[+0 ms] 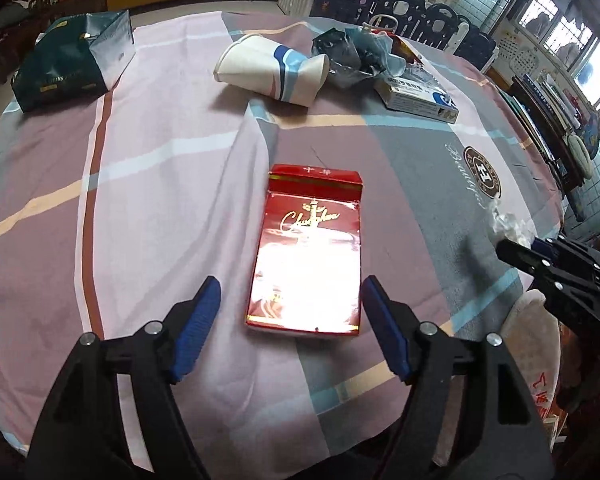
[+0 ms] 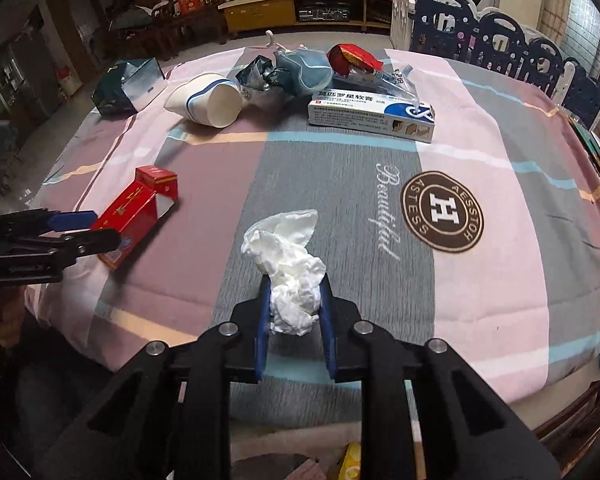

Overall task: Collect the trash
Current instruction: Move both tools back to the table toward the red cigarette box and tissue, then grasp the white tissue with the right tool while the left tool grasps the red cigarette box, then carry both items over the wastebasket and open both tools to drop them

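Note:
A shiny red cigarette box [image 1: 306, 252] lies flat on the checked tablecloth [image 1: 160, 200]. My left gripper [image 1: 291, 292] is open, its blue pads [image 1: 208, 300] standing on either side of the box's near end; the left pad is clear of it and the right pad is very close. In the right wrist view the same box [image 2: 136, 212] sits between the left gripper's [image 2: 106, 227] fingers. My right gripper [image 2: 294, 284] is shut on a crumpled white tissue [image 2: 288, 256] just above the cloth. The left wrist view catches this gripper [image 1: 512, 246] and its tissue [image 1: 508, 226] at the right edge.
At the far side lie a tipped paper cup [image 2: 208, 100], a white and blue medicine box [image 2: 372, 114], crumpled dark wrappers [image 2: 260, 74], a blue mask [image 2: 304, 66] and a red wrapper [image 2: 352, 60]. A dark green bag [image 1: 72, 64] stands far left. Chairs [image 2: 500, 40] line the table's far right.

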